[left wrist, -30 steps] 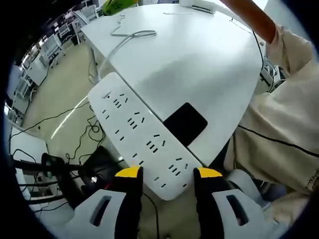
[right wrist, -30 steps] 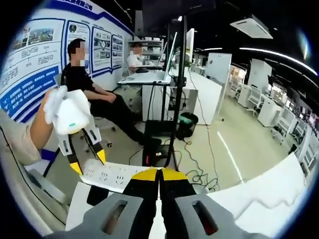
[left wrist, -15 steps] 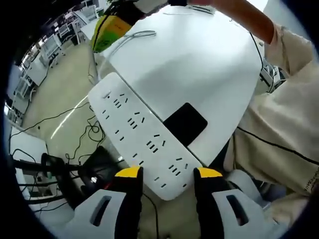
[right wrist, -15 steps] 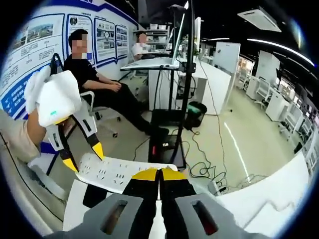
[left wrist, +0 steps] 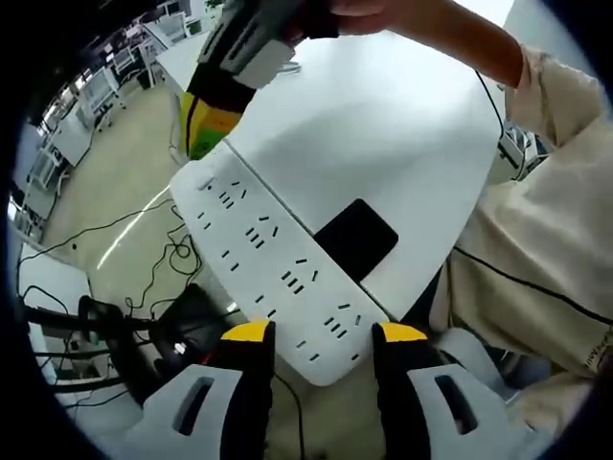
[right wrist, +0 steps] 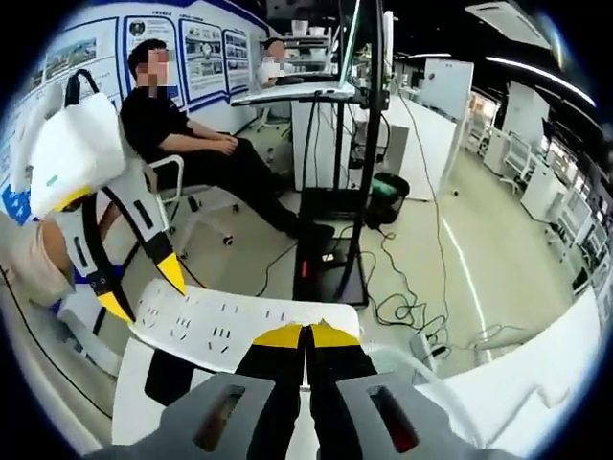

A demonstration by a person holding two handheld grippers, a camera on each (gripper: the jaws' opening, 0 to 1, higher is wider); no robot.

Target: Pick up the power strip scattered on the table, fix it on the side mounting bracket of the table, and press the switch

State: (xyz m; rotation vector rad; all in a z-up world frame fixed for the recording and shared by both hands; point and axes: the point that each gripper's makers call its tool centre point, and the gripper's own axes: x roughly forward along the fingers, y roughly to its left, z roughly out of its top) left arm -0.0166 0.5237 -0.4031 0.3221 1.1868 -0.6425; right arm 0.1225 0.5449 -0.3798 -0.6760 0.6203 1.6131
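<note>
The power strip [left wrist: 273, 264] lies along the edge of the white table [left wrist: 383, 134]. The left gripper [left wrist: 321, 333] stands open around its near end. The right gripper [right wrist: 306, 334], jaws closed, is above its far end.

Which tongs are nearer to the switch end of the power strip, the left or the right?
Right. The right tongs, shut, hover by that end of the power strip. The left tongs straddle its opposite end, open.

Power strip [left wrist: 273, 264] along table [left wrist: 383, 125] edge
</note>
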